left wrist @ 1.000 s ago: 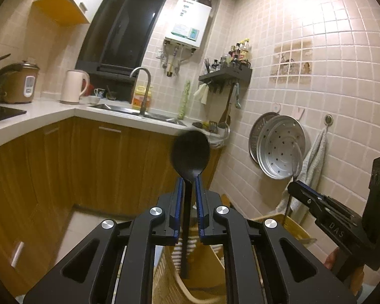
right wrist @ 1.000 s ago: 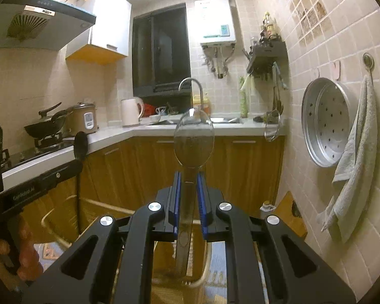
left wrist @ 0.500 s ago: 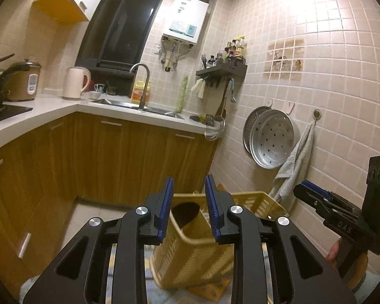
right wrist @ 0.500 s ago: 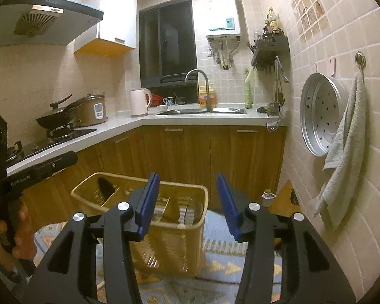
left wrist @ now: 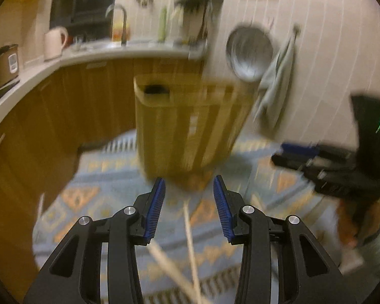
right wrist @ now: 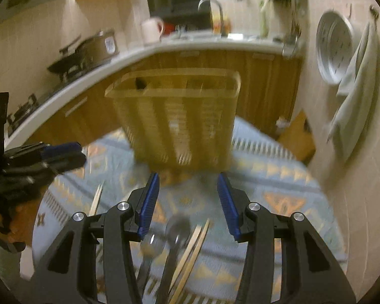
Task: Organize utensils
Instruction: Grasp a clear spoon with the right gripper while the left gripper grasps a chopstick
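Listing the scene as it stands: yellow slatted plastic utensil basket (right wrist: 174, 116), upright on a blue-and-orange patterned rug (right wrist: 278, 192), at twelve o'clock from both grippers, open top facing up so that long-handled pieces can stand inside; one dark utensil head (left wrist: 155, 89) shows in its left-hand compartment, judged to be a spoon already stowed. Left gripper (left wrist: 188, 207): fingers apart, nothing between them, jaws having just been opening; it tips down toward the rug, where pale wooden chopsticks (left wrist: 190, 240) lie at six o'clock from the basket. Right gripper (right wrist: 187, 202): fingers likewise spread and empty, widened within the last second; below them, loose on the rug, lie a metal spoon (right wrist: 177, 228), a second metal utensil (right wrist: 147, 250) at its nine o'clock, too blurred to name, and a pair of chopsticks (right wrist: 192, 243) at its three o'clock, with one more chopstick (right wrist: 96, 200) well apart at nine o'clock. Judgement: the spread, empty fingers and the downward tilt suit a reach for the next unsorted piece; the loose items are grouped close before the basket so that each trip is short. Sorting is part done. Heavy motion blur in both views leaves fine detail unsure. Kitchen tabletop (right wrist: 164, 48), hanging towel (right wrist: 354, 81) and steamer tray (right wrist: 334, 48) are background only.
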`<move>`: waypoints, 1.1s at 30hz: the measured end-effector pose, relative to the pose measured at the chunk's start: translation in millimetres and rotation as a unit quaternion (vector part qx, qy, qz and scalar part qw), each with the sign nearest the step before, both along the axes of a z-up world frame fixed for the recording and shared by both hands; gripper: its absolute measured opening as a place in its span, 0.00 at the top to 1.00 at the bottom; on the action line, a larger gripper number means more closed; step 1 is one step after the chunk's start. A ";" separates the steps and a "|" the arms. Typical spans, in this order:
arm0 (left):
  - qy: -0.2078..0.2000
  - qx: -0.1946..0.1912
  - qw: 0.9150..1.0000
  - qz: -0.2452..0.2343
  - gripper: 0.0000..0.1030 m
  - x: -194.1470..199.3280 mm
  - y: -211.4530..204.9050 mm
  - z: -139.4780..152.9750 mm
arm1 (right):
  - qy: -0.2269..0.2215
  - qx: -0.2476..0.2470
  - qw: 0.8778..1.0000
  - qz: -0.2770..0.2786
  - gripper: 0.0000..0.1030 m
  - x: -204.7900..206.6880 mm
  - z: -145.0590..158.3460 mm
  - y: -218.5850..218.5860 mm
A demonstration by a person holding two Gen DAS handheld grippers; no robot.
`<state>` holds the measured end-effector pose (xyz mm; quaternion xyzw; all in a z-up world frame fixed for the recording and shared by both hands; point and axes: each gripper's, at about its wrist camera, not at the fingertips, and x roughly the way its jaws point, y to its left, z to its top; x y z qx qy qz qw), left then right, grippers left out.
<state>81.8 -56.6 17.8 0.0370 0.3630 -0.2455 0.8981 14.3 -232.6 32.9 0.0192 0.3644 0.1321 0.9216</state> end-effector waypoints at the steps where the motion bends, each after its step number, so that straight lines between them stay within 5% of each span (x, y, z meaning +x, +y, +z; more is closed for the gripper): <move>1: 0.015 0.013 1.000 -0.001 0.63 -2.3 -1.7 -7.5 | 0.017 0.015 1.000 0.014 0.57 -2.1 -5.6 0.7; 7: 0.082 0.073 0.994 -0.012 0.63 -5.9 -12.7 -38.5 | 0.116 0.035 0.992 0.033 0.57 -0.8 -37.7 6.6; 11: 0.098 0.094 0.991 -0.015 0.63 -4.5 -15.2 -47.7 | 0.183 0.093 0.978 0.047 0.63 4.4 -60.0 1.8; 33: 0.136 0.152 0.978 -0.032 0.66 9.1 -31.2 -71.6 | 0.238 -0.036 0.969 0.053 0.75 7.6 -84.1 40.7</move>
